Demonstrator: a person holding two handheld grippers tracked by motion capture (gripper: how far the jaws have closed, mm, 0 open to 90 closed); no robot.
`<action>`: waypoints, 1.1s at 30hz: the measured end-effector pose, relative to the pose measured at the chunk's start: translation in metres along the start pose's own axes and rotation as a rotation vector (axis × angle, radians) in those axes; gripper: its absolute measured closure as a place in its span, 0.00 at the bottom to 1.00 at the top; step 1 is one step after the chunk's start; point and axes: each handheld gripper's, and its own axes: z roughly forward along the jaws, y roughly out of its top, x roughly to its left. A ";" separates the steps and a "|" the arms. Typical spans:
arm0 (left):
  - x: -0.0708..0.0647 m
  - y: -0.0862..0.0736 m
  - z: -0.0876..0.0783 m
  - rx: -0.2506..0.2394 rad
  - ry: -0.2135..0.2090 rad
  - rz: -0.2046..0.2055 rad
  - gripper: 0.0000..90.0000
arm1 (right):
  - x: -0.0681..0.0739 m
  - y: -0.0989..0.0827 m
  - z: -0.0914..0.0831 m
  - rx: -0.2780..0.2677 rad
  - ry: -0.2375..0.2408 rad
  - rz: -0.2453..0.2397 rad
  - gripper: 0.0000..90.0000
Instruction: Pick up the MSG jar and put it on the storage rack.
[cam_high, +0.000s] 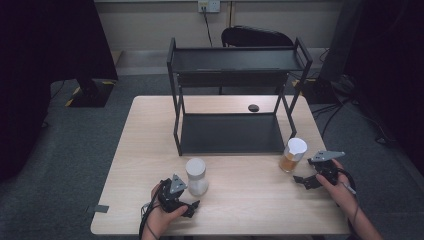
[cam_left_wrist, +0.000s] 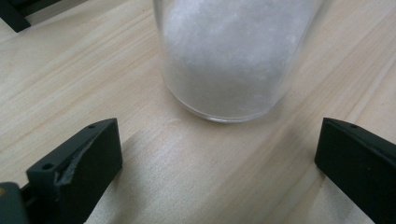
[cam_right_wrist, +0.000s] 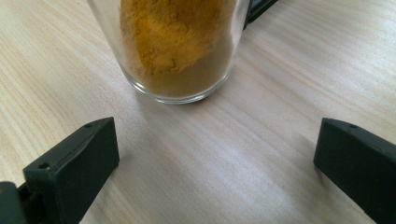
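Two jars stand on the desk (cam_high: 240, 200), both upright with white lids: one jar of white powder (cam_high: 196, 176) near the front left, one jar of orange powder (cam_high: 293, 155) at the right, just by the front right leg of the rack. One black two-tier rack (cam_high: 235, 95) sits at the back middle of the desk, both shelves bare; one small black round object (cam_high: 253, 107) lies on the desk behind its lower shelf. Two grippers, one per hand. Left hand-held gripper (cam_high: 192, 206) rests low on the desk just in front of the white-powder jar, jaws spread wide; in the left gripper view the jar of white powder (cam_left_wrist: 229, 56) stands ahead of and between the two black jaws, not touched by either, bare wood on both sides. Right hand-held gripper (cam_high: 300, 176) sits just right of and in front of the orange-powder jar, jaws also spread wide; in the right gripper view the jar of orange powder (cam_right_wrist: 180, 46) stands ahead of the jaws, slightly toward the left one, clear of both. Neither gripper grasps anything. One dark chair (cam_high: 255, 36) stands behind the rack, off the desk.
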 end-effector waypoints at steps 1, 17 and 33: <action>0.000 0.000 0.000 0.000 -0.001 -0.001 0.00 | 0.000 0.000 0.000 0.000 0.000 0.000 0.00; 0.009 0.001 -0.010 -0.069 -0.049 -0.071 0.02 | 0.000 0.000 0.000 0.000 0.000 0.000 0.00; 0.015 0.017 -0.018 -0.131 -0.086 -0.094 0.02 | 0.000 0.000 0.000 0.000 0.000 0.000 0.00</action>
